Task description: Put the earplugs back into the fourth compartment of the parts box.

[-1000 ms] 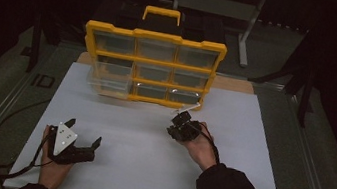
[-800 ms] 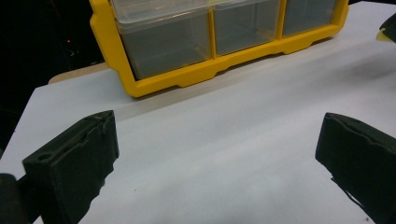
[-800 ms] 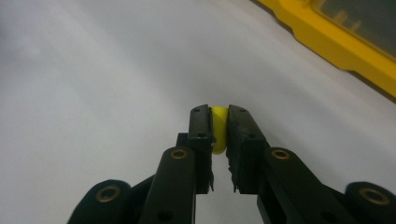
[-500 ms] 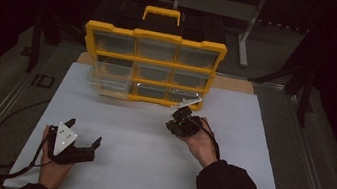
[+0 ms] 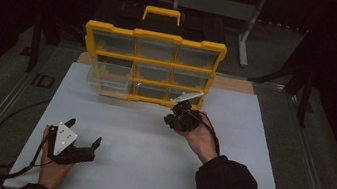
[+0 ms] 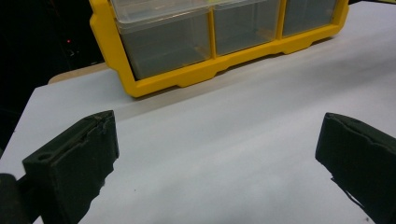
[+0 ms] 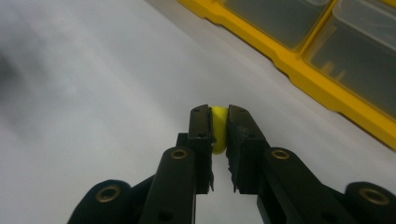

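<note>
Compared with one second ago, shifted a little to the left and nearer to the front of the yellow organizer (image 5: 151, 64), the right gripper (image 5: 179, 118). Carries between its jaws a small yellow piece (image 7: 218, 128), as seen in the right gripper view: jaws nearly closed, pressing the piece from both sides, only its rounded top and side visible between the tips. Cannot tell what kind of part this is.

Ahead and to the right of these jaws, the yellow frame and the clear drawers (image 7: 359, 44) of the organizer, close but not touched. Below the jaws, only the white table (image 5: 148, 147).

Rests almost unchanged near the front edge of the table, the left gripper (image 5: 79, 143). Jaws wide open, holding nothing; between them bare table, and well ahead the lowest row of drawers (image 6: 163, 42).

Probably means transport in progress: piece already picked, moving along the front of the organizer toward some drawer. One drawer at the left side (image 5: 102, 82) seems pulled out somewhat, maybe the goal, but not sure. Next needs careful aiming above an open compartment before releasing.
</note>
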{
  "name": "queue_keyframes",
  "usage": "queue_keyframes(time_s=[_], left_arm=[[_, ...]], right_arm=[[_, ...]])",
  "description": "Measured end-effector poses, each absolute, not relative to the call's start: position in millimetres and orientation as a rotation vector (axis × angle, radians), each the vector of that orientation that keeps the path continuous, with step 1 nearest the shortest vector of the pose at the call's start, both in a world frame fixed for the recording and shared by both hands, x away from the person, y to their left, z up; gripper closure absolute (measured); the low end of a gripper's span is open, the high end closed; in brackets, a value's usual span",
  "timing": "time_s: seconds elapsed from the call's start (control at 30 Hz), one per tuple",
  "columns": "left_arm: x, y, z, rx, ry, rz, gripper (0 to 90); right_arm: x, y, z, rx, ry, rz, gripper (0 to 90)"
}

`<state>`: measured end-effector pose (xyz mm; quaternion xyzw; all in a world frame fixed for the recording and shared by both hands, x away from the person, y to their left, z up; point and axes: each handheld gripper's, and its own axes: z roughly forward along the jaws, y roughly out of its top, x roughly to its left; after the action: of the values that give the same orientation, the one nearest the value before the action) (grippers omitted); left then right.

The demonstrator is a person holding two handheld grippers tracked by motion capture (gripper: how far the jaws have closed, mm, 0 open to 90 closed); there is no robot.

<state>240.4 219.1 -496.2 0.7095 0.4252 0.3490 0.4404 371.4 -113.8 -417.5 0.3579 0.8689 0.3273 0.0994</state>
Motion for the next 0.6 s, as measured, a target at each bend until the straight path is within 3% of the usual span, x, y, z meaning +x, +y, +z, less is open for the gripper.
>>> queue_keyframes(time_s=[0.6], left_arm=[[241,219,-496,1.763,1.057,0.868,0.0]], right_arm=[[376,-105,-396,1.024,2.573,1.006,80.2]])
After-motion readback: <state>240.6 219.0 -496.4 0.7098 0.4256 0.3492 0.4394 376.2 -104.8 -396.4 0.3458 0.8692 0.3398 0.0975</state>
